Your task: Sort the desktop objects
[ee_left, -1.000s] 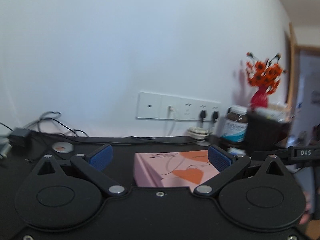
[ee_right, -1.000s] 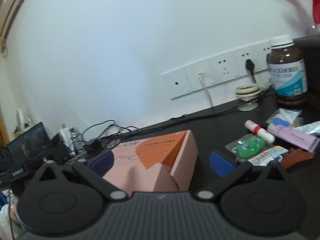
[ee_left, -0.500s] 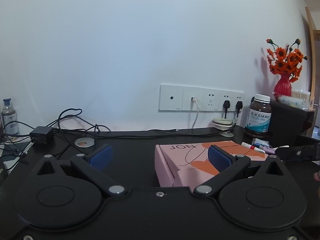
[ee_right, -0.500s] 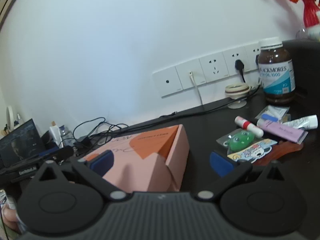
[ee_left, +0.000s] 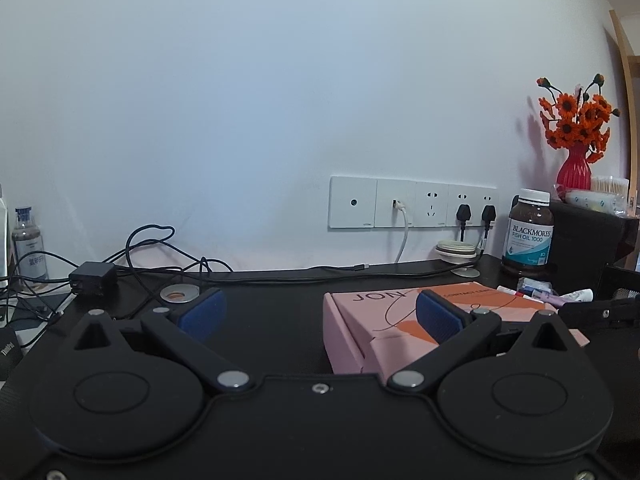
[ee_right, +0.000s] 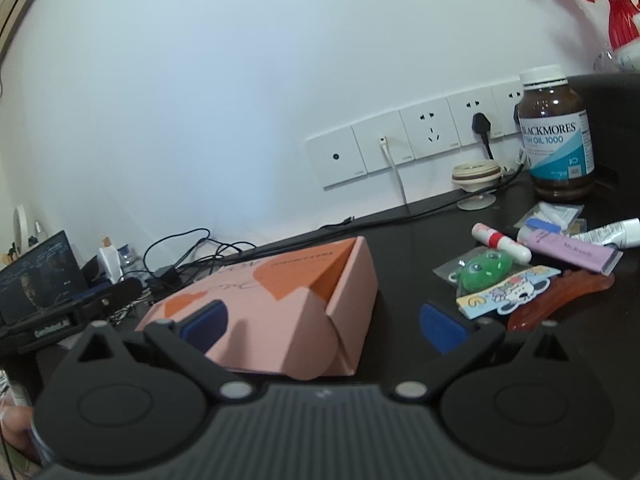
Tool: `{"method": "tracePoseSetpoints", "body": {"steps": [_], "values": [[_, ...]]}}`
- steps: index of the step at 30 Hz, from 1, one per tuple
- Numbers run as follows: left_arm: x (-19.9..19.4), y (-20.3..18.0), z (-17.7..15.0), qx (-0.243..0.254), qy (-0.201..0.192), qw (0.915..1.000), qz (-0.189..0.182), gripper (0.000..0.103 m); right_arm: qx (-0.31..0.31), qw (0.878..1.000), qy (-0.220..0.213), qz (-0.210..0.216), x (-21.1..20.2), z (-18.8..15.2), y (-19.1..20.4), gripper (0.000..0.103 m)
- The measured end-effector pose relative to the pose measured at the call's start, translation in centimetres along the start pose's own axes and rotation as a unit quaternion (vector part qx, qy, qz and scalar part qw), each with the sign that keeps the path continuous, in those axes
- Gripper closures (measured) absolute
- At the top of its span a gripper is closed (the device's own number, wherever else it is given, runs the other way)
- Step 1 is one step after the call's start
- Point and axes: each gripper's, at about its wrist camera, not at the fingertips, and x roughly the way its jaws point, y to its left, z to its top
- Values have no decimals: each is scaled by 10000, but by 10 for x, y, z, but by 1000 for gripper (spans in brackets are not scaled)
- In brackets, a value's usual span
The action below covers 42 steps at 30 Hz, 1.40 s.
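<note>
The box (ee_right: 280, 300) is pale pink with orange heart shapes and thin dark line lettering. Both grippers are black with blue pads (ee_left: 202, 312) on their fingers. The desk (ee_left: 276, 300) is black against a white wall (ee_left: 280, 100) with white socket plates (ee_left: 412, 202). The bottle (ee_right: 558, 136) is brown glass with a white cap and a white-and-teal label. A frog toy (ee_right: 482, 268) is green, a tube (ee_right: 572, 254) lilac, a vase (ee_left: 574, 170) red with orange flowers (ee_left: 576, 120).

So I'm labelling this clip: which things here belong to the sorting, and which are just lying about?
For sorting: pink box, green frog toy, lip balm, purple tube, fish oil bottle.
Lying about: cables, wall sockets, flower vase.
</note>
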Motion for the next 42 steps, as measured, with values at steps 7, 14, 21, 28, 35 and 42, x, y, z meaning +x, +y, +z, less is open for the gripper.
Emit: {"method": "tracePoseSetpoints", "body": {"steps": [7, 14, 21, 28, 35, 42], "values": [[6, -8, -5, 281, 172, 9994, 111, 0, 16, 9999, 109, -97, 4, -1, 0, 1], [10, -6, -8, 238, 304, 9992, 124, 0, 6, 9997, 169, -199, 7, -2, 1, 1], [9, -7, -8, 261, 316, 9990, 173, 0, -25, 9996, 199, -215, 8, -3, 2, 1], [12, -4, -8, 213, 441, 9986, 174, 0, -13, 9994, 253, -235, 10, -3, 1, 1], [11, -5, -8, 257, 413, 9987, 177, 0, -109, 9990, 297, -314, 11, -5, 4, 1], [13, -2, -8, 175, 470, 9986, 172, 0, -50, 9990, 323, -296, 12, -4, 2, 1]]}}
